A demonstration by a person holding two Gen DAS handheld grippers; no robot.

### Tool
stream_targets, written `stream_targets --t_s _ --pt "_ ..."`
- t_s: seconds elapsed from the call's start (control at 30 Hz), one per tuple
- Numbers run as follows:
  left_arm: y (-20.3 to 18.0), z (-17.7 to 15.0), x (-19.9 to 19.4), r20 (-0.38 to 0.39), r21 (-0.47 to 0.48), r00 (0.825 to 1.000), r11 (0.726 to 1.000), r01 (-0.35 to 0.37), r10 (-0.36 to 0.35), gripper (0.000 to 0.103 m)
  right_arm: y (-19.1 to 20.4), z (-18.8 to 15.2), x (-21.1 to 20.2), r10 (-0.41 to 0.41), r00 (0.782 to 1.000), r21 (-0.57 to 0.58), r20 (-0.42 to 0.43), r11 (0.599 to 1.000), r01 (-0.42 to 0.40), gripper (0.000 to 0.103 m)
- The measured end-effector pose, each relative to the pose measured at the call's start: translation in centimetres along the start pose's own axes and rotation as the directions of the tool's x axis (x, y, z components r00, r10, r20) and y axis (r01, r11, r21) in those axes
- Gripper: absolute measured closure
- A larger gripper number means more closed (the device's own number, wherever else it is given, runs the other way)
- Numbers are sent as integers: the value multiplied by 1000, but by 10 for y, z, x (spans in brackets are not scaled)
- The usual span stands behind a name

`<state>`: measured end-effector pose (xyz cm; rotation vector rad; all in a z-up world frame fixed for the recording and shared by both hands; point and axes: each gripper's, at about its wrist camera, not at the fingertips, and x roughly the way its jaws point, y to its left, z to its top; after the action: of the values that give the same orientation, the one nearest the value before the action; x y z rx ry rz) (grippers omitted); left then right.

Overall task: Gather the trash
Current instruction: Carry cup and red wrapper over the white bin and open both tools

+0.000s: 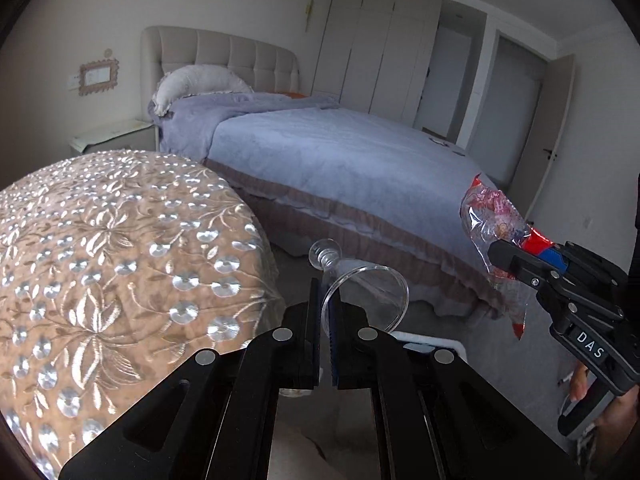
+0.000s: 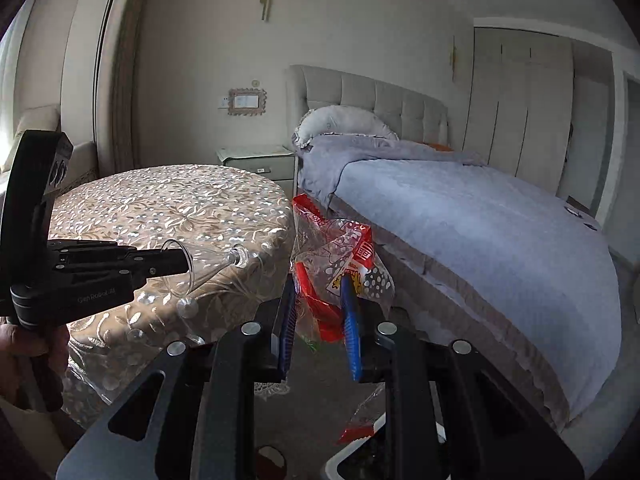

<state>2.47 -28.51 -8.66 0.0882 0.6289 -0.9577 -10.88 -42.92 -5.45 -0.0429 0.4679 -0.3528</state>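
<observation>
Both claws carry trash beside the bed (image 1: 360, 152)
Left claw (image 1: 328, 308) pinches a clear plastic cup (image 1: 360, 280); right claw (image 2: 320, 304) grips a crumpled wrapper (image 2: 340, 252).

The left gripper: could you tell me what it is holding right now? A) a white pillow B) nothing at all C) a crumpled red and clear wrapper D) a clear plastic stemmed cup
D: the left gripper is shut on the rim of the clear plastic stemmed cup, while the wrapper sits in the right gripper.
</observation>
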Motion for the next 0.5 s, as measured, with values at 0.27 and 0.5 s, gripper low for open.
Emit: stream_targets --t_s 0.27,0.5 --pt "-85 -27 75 -138 93 981 985 148 -134 100 -61 -67 2 -117 988 115 -104 985 129 80" --pt "-134 -49 127 -243 143 955 967 210 -171 100 -103 -104 21 -144 973 176 -182 968 176 80"
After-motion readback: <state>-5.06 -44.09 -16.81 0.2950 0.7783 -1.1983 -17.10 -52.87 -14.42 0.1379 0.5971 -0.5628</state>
